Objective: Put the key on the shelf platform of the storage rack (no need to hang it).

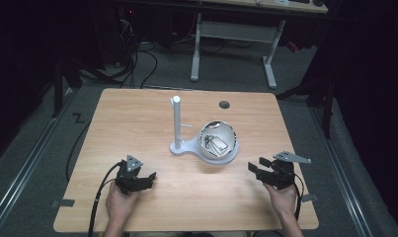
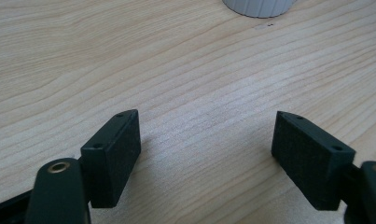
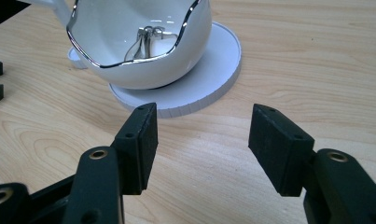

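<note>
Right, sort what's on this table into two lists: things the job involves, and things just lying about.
Part of the job:
- white bowl with a wavy silver rim
- keys lying inside the bowl
- white stand, an upright post whose round base carries the bowl
- left gripper and right gripper, both with jaws open and nothing between them

Just lying about:
- dark round hole in the table
- white-legged desk behind

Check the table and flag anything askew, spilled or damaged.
Nothing stands out. The white glossy bowl sits upright on the white stand's round base, metal keys lie inside it, and the wooden table shows no spill.
</note>
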